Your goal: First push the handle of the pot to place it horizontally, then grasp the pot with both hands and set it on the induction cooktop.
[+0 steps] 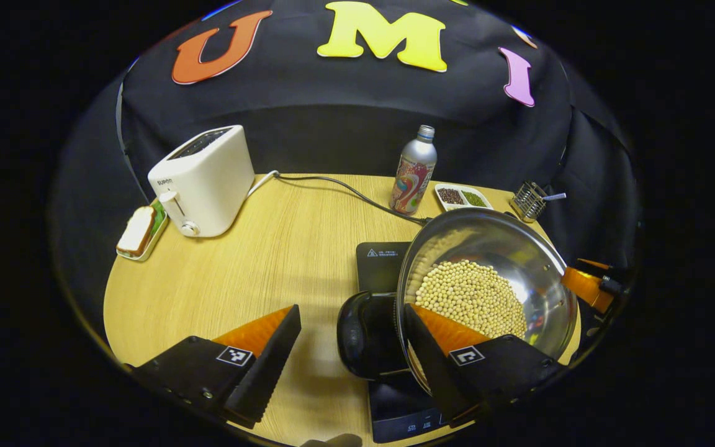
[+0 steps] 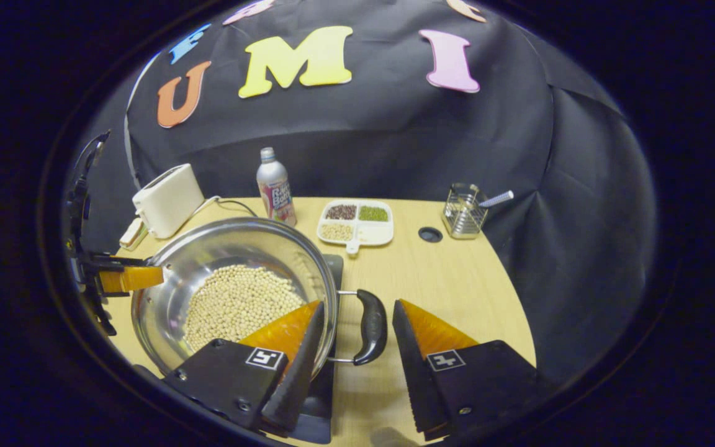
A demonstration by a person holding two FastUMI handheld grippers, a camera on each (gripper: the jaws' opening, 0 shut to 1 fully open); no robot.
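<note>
Straddling both handles, pot sits over the cooktop, possibly on it already — can't tell if it's seated. Left gripper jaws are spread around the left handle, not clamped; right gripper likewise around the right handle. Handle-to-handle axis runs left-right. Judgement: placing step; next, check seating and back off.

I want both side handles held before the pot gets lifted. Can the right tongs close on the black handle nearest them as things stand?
Probably yes. The right tongs stand open astride the black handle, one finger over the pot rim, the other outside on the table, nothing between.
</note>
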